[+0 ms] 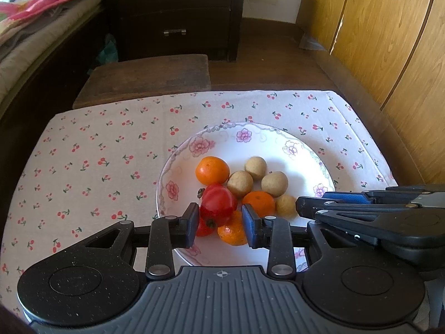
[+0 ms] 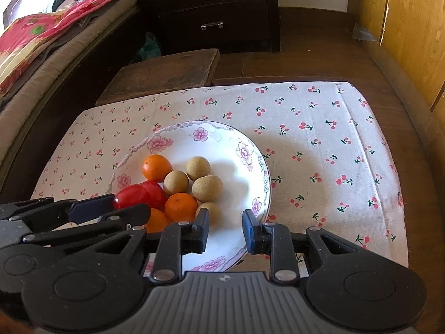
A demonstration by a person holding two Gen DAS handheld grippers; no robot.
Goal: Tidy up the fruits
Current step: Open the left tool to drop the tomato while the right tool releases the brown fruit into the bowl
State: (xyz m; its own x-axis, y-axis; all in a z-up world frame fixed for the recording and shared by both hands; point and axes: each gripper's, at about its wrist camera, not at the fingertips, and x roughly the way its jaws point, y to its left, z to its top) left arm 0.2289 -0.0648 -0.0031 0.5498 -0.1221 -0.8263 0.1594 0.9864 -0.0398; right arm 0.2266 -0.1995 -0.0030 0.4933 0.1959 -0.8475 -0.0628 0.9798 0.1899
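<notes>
A white floral plate (image 1: 292,144) (image 2: 222,144) holds three oranges (image 1: 212,170) (image 2: 156,167), red tomatoes (image 1: 218,201) (image 2: 130,196) and several tan round fruits (image 1: 274,184) (image 2: 207,188). My left gripper (image 1: 221,228) is open, its fingers on either side of the red tomatoes and the nearest orange (image 1: 232,232) at the plate's near side, not touching. My right gripper (image 2: 225,229) is open and empty above the plate's near right part, close to a tan fruit (image 2: 211,211).
The plate sits on a cherry-print cloth (image 1: 97,153) (image 2: 319,144). A dark wooden stool (image 1: 147,78) stands behind the cloth, a dark drawer chest (image 1: 180,14) further back, a bed (image 1: 33,36) on the left, wooden panels (image 1: 389,41) on the right.
</notes>
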